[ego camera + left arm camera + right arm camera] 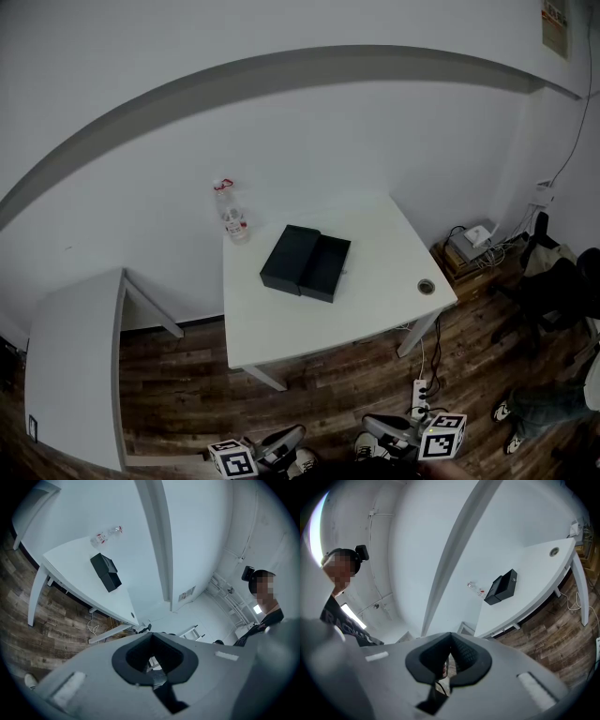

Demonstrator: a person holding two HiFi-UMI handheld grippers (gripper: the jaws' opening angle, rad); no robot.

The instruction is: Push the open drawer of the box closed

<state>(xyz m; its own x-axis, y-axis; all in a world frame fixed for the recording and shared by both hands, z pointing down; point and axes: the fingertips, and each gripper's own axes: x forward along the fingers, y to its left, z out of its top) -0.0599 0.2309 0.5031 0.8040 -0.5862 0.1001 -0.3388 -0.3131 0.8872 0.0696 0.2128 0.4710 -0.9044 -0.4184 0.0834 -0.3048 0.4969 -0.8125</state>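
A black box lies in the middle of the white table, its drawer pulled out toward the right. The box also shows far off in the left gripper view and in the right gripper view. Both grippers hang low at the head view's bottom edge, over the wooden floor and well short of the table. My left gripper is shut and holds nothing. My right gripper is also shut and empty. In their own views the left gripper's and the right gripper's pads meet.
A clear plastic bottle stands at the table's far left corner, beside the box. A cable hole sits near the table's right front corner. A second white table stands at the left. A power strip, cables and a dark chair are at the right.
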